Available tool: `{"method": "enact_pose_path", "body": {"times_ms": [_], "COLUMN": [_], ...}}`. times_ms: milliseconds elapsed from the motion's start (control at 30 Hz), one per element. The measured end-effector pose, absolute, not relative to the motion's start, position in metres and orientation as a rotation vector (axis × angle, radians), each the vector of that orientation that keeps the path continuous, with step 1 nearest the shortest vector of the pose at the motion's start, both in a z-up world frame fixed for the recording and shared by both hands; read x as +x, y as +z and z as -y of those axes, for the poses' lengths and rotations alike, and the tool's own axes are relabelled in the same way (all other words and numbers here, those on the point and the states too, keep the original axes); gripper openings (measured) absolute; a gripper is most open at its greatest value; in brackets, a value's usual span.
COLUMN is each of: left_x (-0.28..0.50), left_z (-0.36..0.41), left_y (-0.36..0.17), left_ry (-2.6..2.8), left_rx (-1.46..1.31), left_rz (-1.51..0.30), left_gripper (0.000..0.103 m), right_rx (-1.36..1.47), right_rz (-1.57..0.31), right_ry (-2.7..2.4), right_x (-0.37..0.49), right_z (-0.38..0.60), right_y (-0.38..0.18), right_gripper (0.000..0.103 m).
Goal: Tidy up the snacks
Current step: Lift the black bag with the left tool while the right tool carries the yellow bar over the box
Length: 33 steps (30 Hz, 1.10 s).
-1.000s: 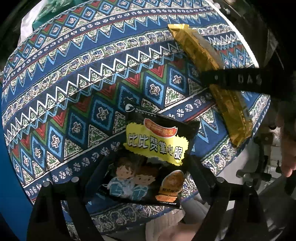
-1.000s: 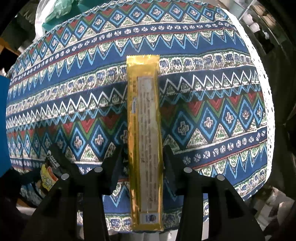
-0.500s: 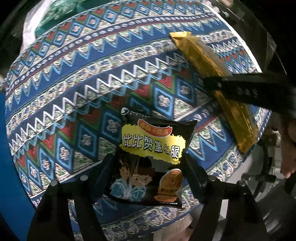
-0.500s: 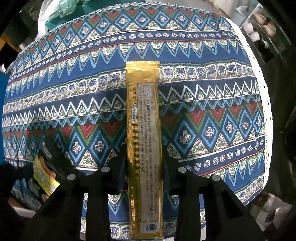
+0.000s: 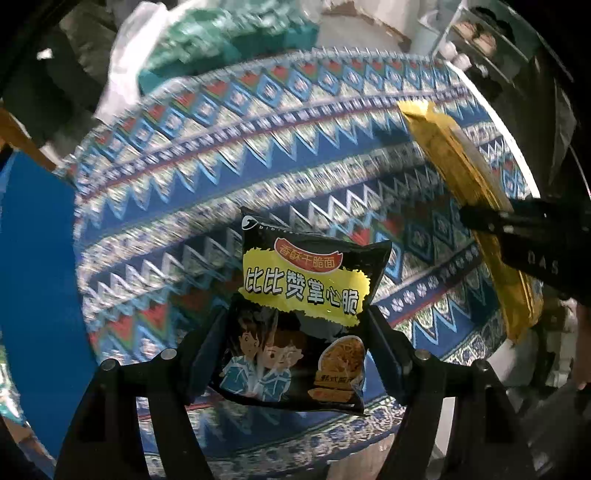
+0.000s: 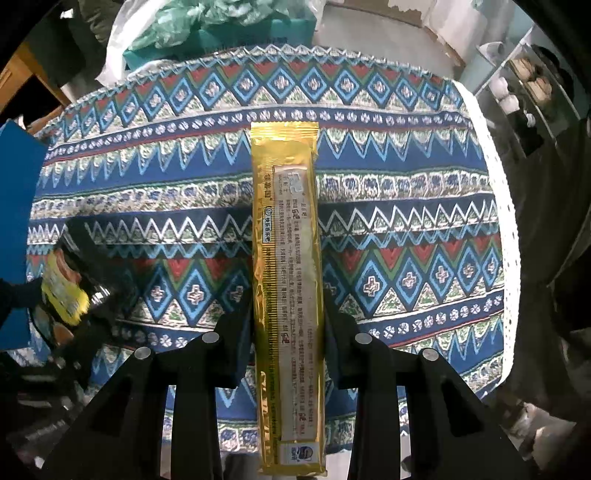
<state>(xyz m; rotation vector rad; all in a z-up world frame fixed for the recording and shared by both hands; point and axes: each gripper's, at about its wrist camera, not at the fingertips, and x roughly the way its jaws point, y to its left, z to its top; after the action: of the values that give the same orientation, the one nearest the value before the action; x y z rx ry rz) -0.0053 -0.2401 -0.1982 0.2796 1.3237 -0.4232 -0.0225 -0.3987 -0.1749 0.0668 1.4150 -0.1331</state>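
My left gripper [image 5: 295,347] is shut on a black snack bag [image 5: 306,295] with yellow lettering and cartoon figures, and the bag hangs above the patterned tablecloth [image 5: 221,206]. A long gold packet [image 6: 286,280] is clamped between the pads of my right gripper [image 6: 286,325], lifted over the cloth and pointing away from me. In the left wrist view the gold packet [image 5: 461,184] slants at the right with the right gripper's black finger across it. The black bag [image 6: 62,291] shows blurred at the left edge of the right wrist view.
A round table under a blue, red and green zigzag tablecloth [image 6: 406,221] fills both views. A blue panel [image 5: 33,277] stands at the left. Green and white plastic bags [image 6: 207,29] lie beyond the far edge. Shelving with small jars [image 6: 524,85] stands at the right.
Both grippers closed on their packets and lifted them off the cloth. The table now looks farther away, and more of its far edge and surroundings shows.
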Motion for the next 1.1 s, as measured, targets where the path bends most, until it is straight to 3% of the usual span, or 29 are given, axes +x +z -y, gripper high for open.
{"method": "enact_pose_path", "body": {"times_ms": [367, 1100], "left_x": [0.023, 0.034], "left_z": [0.191, 0.096], "left_y": [-0.131, -0.065], "left_ry": [-0.356, -0.25], "left_rx": [0.262, 0.129], "left_rz": [-1.21, -1.121], "left_gripper": [0.075, 0.075], "right_rx": [0.049, 0.004], "right_rz": [-1.338, -1.206], "right_ry": [-0.079, 0.165], "right_x": [0.007, 0.029], "right_z": [0.365, 0.275], "right_y": [-0.124, -0.067], "right_gripper": [0.032, 0.033]}}
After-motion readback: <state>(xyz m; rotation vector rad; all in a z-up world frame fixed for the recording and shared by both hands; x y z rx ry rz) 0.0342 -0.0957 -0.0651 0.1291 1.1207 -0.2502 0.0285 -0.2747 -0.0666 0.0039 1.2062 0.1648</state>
